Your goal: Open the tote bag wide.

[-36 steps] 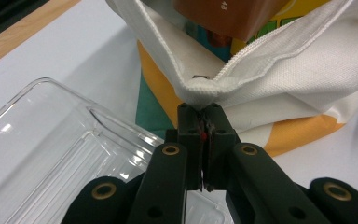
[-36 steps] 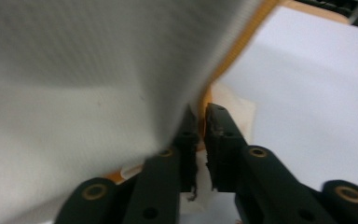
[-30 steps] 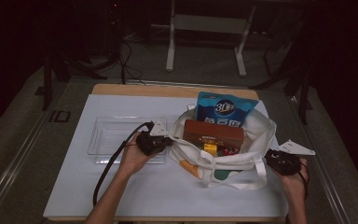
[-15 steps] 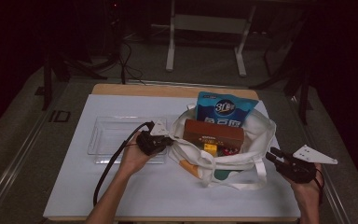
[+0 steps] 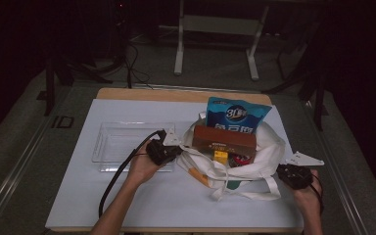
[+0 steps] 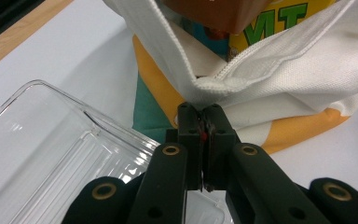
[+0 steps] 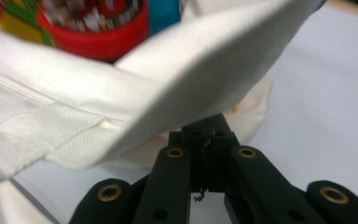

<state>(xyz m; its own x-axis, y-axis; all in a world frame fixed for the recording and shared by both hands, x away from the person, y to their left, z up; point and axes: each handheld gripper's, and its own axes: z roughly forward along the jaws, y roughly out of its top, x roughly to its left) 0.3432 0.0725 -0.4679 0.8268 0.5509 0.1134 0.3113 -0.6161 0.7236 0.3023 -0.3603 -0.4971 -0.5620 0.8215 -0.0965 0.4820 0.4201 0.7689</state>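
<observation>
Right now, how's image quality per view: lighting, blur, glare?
High view: dim, dark surroundings, white mat lit. Left gripper view: bright and sharp, glare streaks on the clear tray. Right gripper view: white bag soft, red-lidded container blurred, jaws sharper.

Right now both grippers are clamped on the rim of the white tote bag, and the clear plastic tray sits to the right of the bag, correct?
Not quite. The left gripper and right gripper are clamped on the white tote bag, but the high view shows the clear plastic tray to the bag's left, beside the left gripper.
</observation>
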